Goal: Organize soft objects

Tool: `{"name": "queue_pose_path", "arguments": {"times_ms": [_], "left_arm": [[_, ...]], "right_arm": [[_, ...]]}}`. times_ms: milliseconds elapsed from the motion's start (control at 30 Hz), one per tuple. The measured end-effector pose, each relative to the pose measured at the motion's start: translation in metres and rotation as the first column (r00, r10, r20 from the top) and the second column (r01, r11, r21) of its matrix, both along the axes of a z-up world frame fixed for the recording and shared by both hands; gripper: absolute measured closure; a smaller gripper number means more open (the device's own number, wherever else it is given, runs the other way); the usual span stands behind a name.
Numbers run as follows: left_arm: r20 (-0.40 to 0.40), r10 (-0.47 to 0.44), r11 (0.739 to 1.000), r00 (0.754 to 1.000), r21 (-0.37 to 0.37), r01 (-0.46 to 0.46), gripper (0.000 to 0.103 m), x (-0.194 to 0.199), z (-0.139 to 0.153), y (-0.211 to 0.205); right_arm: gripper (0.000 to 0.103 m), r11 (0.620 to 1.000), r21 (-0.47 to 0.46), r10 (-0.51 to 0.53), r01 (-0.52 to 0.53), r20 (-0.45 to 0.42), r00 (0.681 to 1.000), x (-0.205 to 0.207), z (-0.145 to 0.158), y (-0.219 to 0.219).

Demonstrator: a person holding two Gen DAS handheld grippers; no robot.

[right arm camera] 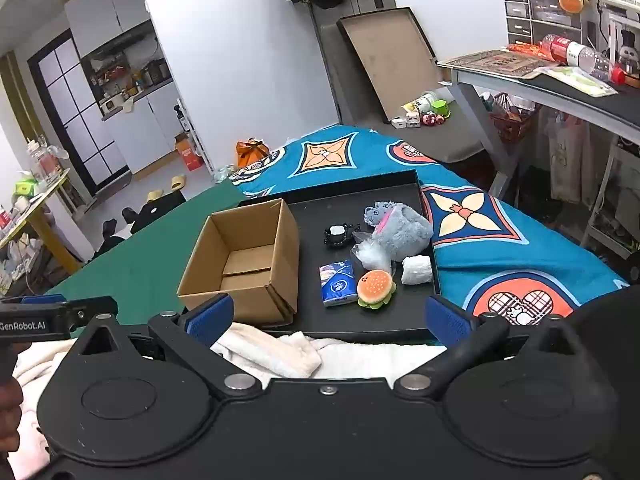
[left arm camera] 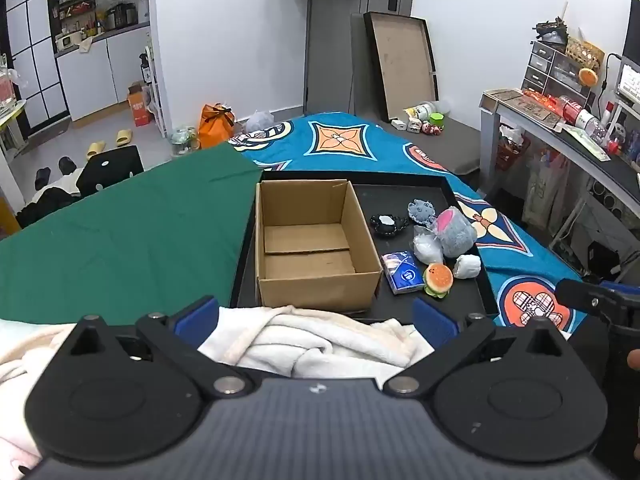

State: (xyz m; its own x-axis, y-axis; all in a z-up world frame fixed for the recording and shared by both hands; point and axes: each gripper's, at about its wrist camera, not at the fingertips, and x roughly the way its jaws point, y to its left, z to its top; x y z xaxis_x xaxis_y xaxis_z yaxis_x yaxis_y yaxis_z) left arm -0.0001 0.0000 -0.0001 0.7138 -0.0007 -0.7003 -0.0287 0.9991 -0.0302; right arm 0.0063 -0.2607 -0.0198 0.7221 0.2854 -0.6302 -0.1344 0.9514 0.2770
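Firstly, the only writing that reads clearly is "GenRobot.AI", printed in white on the black side of the left gripper (right arm camera: 56, 320) where it enters the right wrist view at the left edge. The blue tissue pack (right arm camera: 338, 283) carries a round white logo, but its letters are too small to read.

From left to right, a green cloth (left arm camera: 120, 232) covers the left part of the bed. Next comes a black tray (left arm camera: 460, 304), and in its left part stands an open cardboard box (left arm camera: 312, 240) with nothing inside. Right of the box, on the tray, lie a small black item with a white centre (left arm camera: 387, 224), the tissue pack, a clear plastic bag with white filling (left arm camera: 428, 248), a burger-shaped plush (left arm camera: 439, 278), a grey plush toy with a pink ear (left arm camera: 454, 232) and a small white wrapped roll (left arm camera: 467, 266). The burger plush is just beside the tissue pack. Further right is the blue patterned bedcover (left arm camera: 520, 276).

The left gripper (left arm camera: 316, 316) has its blue pads spread wide, and they hold nothing; a cream fleece blanket (left arm camera: 312, 340) lies below and between them. The right gripper (right arm camera: 328, 320) is also spread wide with nothing between its pads, above the same blanket, at the near edge of the tray.
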Motion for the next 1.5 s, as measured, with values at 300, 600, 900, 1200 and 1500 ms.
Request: {"name": "queue_pose_path", "arguments": {"times_ms": [300,600,900,1200,1500], "left_arm": [[-0.021,0.005,1.0,1.0,-0.009,-0.005,0.001,-0.006,-0.003,-0.008],[-0.023,0.004,1.0,1.0,-0.012,-0.005,0.001,-0.009,0.005,-0.002],[-0.012,0.011,0.999,1.0,-0.031,-0.011,0.001,-0.016,0.008,0.002],[-0.029,-0.013,1.0,0.999,-0.024,0.012,0.001,-0.023,0.01,0.0],[-0.021,-0.01,1.0,1.0,-0.012,0.01,0.001,-0.026,0.013,0.0]], "right_arm": [[0.0,0.999,-0.053,0.005,-0.004,0.023,1.0,-0.009,0.005,0.004],[0.0,0.998,-0.063,0.006,-0.005,0.012,1.0,-0.016,0.012,0.011],[0.0,0.997,-0.082,0.003,-0.003,0.009,1.0,-0.021,0.014,0.015],[0.0,0.996,-0.091,-0.006,0.008,0.015,1.0,-0.025,0.017,0.015],[0.0,0.996,-0.087,-0.012,0.013,0.009,1.0,-0.028,0.019,0.012]]}}
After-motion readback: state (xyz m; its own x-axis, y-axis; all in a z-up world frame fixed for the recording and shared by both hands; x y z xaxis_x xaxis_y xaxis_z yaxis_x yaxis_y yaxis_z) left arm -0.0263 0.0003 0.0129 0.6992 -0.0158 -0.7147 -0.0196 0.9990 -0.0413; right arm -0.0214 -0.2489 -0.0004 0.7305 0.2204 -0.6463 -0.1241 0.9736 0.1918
